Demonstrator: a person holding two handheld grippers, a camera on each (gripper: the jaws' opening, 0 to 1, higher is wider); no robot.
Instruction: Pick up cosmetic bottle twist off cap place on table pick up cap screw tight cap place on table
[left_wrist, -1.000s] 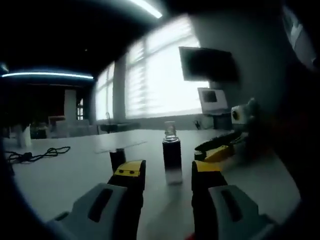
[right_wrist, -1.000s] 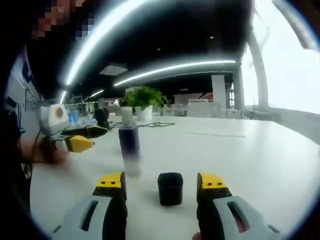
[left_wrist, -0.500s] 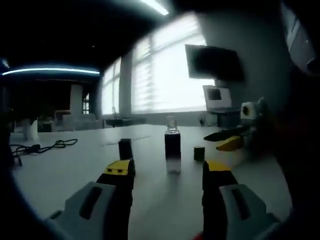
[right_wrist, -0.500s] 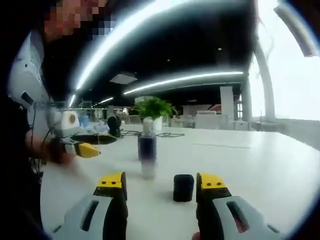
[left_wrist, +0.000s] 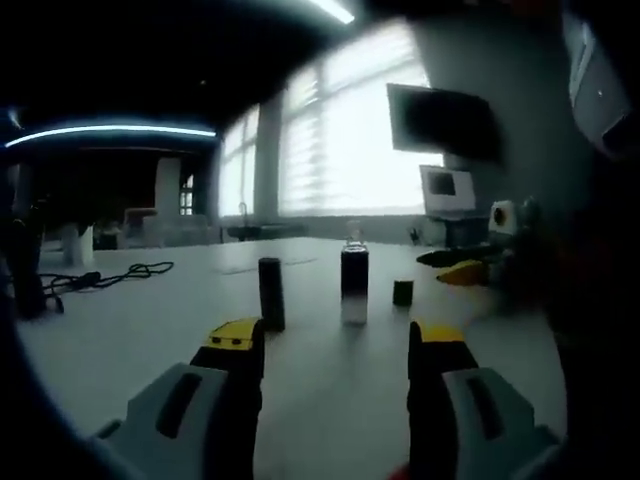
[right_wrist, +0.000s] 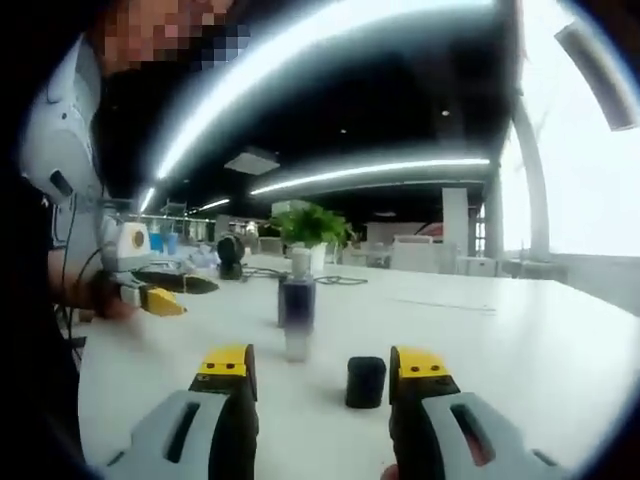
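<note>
Both views skim the table (left_wrist: 330, 400) low, sharing the bottle (left_wrist: 354, 283).

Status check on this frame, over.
Left gripper and right gripper open, empty. Bottle upright on table, uncapped; cap beside it. Nothing blocking.
</note>
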